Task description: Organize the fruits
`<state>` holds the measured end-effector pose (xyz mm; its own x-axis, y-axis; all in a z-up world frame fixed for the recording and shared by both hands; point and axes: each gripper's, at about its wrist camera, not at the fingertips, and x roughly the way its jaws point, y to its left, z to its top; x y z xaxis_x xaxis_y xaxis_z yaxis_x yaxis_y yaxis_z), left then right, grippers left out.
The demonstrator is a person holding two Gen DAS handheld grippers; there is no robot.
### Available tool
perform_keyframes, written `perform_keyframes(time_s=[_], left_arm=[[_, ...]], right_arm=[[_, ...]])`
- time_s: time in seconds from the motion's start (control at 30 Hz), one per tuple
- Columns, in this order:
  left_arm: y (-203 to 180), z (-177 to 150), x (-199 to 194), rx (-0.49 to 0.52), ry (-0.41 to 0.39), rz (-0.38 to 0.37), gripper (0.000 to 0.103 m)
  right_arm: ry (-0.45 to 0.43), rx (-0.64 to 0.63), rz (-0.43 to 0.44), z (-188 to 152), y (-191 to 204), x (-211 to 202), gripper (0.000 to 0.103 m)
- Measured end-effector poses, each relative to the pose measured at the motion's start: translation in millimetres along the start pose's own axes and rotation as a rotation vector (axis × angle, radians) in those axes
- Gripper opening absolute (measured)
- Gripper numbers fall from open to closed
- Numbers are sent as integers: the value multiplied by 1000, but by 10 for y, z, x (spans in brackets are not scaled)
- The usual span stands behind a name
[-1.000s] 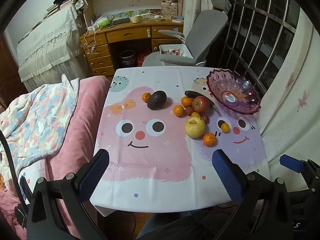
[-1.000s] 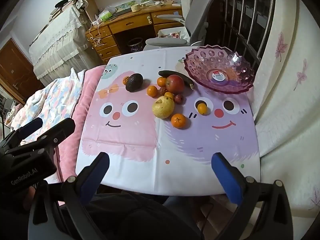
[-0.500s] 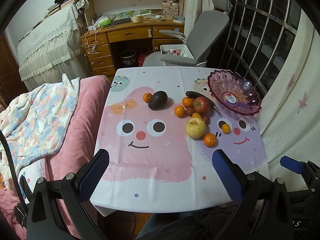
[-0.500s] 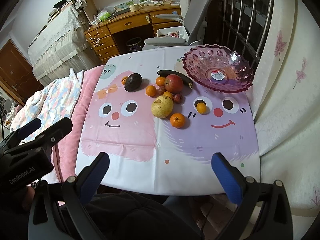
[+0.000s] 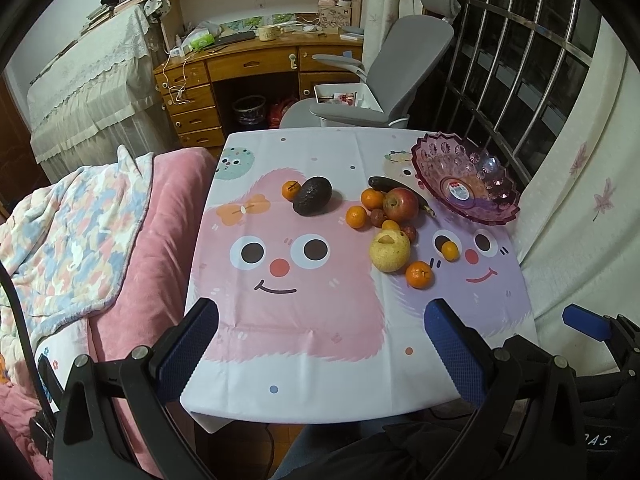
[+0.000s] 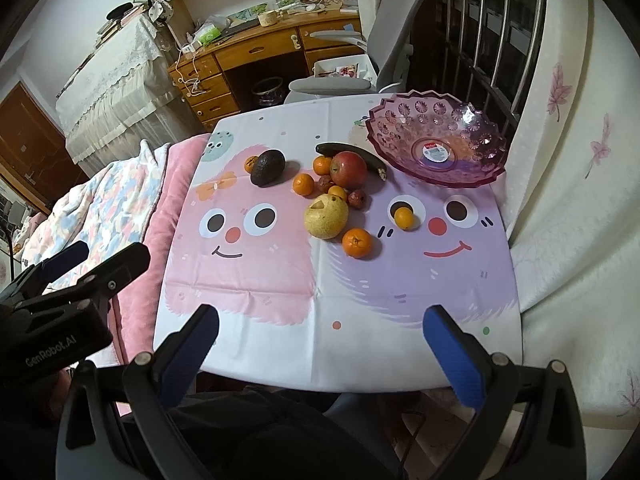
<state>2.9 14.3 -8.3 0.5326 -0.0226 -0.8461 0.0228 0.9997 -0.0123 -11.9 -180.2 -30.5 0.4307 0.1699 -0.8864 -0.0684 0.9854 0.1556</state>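
Your left hand-held gripper [image 5: 320, 344] is spread wide with nothing between its blue pads, hovering over the near edge of the surface [image 5: 304, 392]. Your right hand-held gripper [image 6: 320, 344] is just as wide and just as empty, over the same near edge.

Take the yellow pear [image 6: 326, 216] as your landmark. An orange [image 6: 357, 243] sits just in front of it to the right, close but whether touching is hard to tell. A smaller orange [image 6: 403, 217] lies to the pear's right, on a printed eye of the purple cartoon face. Just behind the pear a red apple [image 6: 349, 169] stands among more small oranges and two dark reddish fruits, with a dark banana [image 6: 352, 152] behind the apple. Behind and to the left of the pear lies a dark avocado [image 6: 267, 167], with one small orange tucked at its far side. Behind and to the right of the pear stands the purple glass bowl [image 6: 472, 168], holding no fruit.
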Motion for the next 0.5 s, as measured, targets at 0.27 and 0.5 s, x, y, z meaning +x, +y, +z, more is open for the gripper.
perform_keyframes(time_s=[0.27, 0.5], left_arm=[[76, 63, -9, 24, -9, -23, 102], [189, 140, 32, 30, -8, -32, 102]], right_arm=[[-45, 17, -18, 91, 175, -121, 102], [-81, 46, -32, 95, 241, -122, 102]])
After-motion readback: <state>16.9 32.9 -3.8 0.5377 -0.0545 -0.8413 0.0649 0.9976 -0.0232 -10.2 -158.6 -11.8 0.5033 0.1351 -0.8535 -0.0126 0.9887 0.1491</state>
